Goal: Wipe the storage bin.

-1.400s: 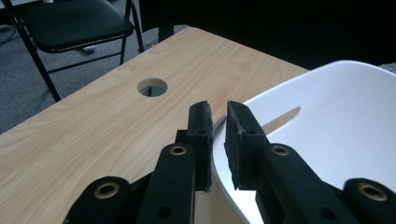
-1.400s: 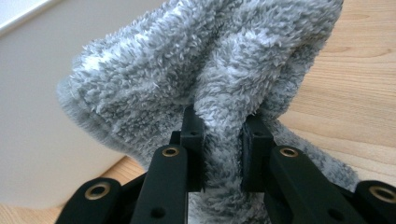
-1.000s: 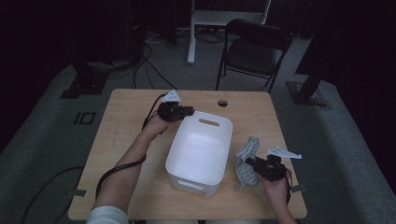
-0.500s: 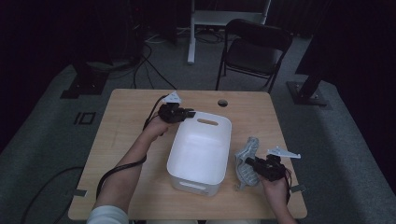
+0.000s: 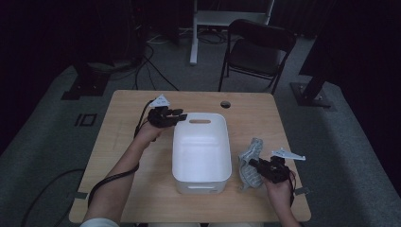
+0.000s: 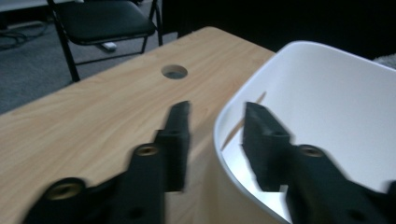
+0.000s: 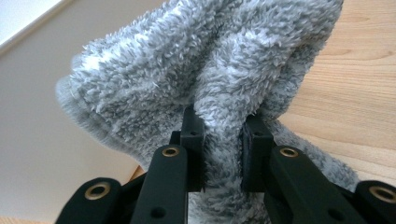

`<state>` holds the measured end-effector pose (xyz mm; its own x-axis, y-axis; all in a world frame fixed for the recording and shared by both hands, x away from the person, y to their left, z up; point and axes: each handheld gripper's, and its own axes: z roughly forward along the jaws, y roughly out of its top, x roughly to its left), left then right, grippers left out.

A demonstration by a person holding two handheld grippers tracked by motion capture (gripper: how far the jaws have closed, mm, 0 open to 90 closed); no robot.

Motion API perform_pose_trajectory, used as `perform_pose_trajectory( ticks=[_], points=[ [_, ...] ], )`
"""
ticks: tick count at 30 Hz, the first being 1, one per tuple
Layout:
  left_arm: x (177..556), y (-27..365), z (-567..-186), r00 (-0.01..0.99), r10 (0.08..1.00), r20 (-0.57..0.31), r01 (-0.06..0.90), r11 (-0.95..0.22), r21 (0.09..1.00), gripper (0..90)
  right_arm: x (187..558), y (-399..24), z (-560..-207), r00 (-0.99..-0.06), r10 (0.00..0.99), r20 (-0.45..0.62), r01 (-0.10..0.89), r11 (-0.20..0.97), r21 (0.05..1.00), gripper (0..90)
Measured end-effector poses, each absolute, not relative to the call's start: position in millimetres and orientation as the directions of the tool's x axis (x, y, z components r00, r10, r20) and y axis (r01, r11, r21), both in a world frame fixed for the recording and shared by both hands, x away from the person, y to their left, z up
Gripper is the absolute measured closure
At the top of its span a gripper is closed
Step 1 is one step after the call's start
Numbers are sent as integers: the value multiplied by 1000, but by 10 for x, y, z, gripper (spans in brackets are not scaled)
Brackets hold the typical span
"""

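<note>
A white plastic bin point(image 5: 201, 146) stands in the middle of the wooden table point(image 5: 127, 165). My left gripper point(image 5: 179, 115) is at its far left corner. In the left gripper view its jaws have just been opening: the left gripper point(image 6: 217, 121) straddles the bin's rim point(image 6: 233, 109) with a gap on each side. To the right of the bin lies a grey fuzzy towel point(image 5: 248, 156). My right gripper point(image 5: 254, 163) is shut on a fold of it. Up close, the right gripper point(image 7: 223, 130) pinches the towel point(image 7: 210, 60) beside the bin's wall point(image 7: 37, 140).
A round cable hole point(image 5: 225, 104) sits in the table behind the bin. A black folding chair point(image 5: 257, 52) stands beyond the far edge. Bare tabletop lies left of the bin and along the near edge.
My left gripper's jaws have opened off the bin's rim and the hand has drawn a little to the left. The bin now sits squarer to the table. The right gripper has stayed put.
</note>
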<state>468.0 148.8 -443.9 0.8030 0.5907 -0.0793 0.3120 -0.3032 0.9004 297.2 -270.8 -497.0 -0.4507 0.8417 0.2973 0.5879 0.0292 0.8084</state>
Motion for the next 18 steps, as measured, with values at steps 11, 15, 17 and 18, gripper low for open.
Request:
perform_pose_trajectory(
  ticks=[11, 15, 17, 18],
  points=[
    [4719, 1399, -4438, 836, 545, -63, 280, -326, 903, 683, 2982, -2691, -4995, -455, 841, 292, 592, 40, 805, 754],
    [4738, 1397, -4455, 832, 550, -74, 297, -329, 896, 770, 2979, -2702, -4991, -451, 842, 296, 593, 35, 804, 754],
    [4735, 1403, -4457, 829, 553, -78, 301, -324, 897, 777, 2980, -2707, -4991, -450, 842, 297, 593, 33, 805, 754],
    [4724, 1401, -4455, 826, 559, -72, 299, -327, 897, 779, 2982, -2710, -4991, -449, 843, 297, 593, 33, 804, 754]
  ],
)
